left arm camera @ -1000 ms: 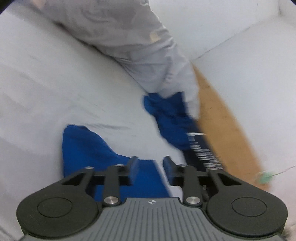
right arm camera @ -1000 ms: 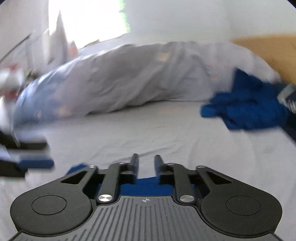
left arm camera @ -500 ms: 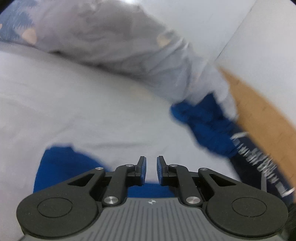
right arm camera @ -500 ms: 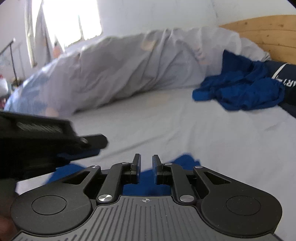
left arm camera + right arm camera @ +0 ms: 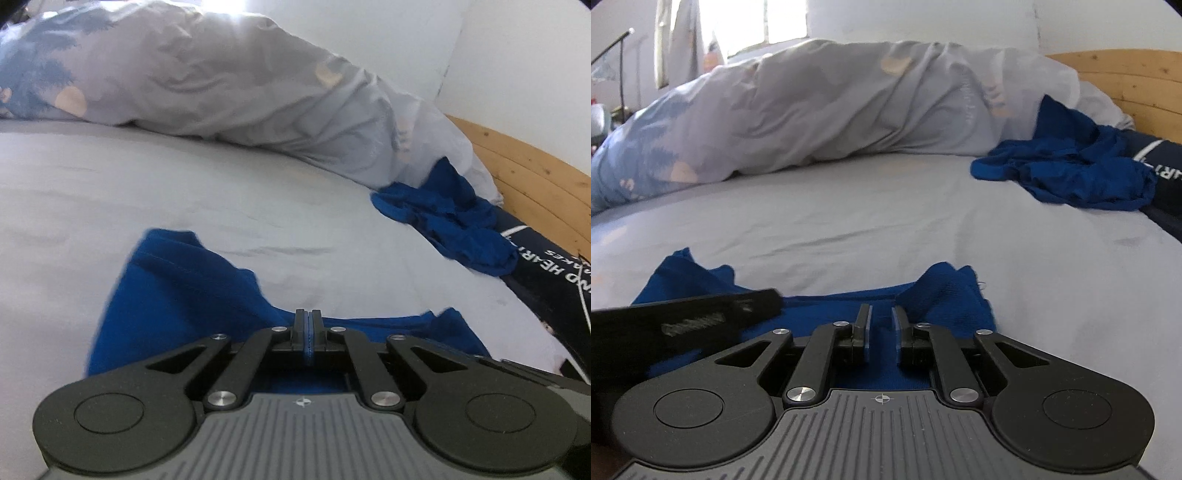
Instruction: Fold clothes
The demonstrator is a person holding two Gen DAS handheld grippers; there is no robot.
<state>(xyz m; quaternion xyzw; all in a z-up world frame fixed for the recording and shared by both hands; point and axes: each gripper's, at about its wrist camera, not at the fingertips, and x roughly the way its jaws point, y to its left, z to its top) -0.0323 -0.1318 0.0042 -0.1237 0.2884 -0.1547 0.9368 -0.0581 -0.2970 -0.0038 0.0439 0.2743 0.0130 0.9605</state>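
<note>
Pinching blue garment [image 5: 177, 295], left hand-held gripper [image 5: 307, 325] closed

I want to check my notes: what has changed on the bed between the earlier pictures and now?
Both claws came down to the blue garment spread on the bed. The left claw closed and now pinches its edge. The right claw has been closing too, but a gap remains, cloth not visibly gripped. The crumpled blue pile and the duvet stayed put.
</note>
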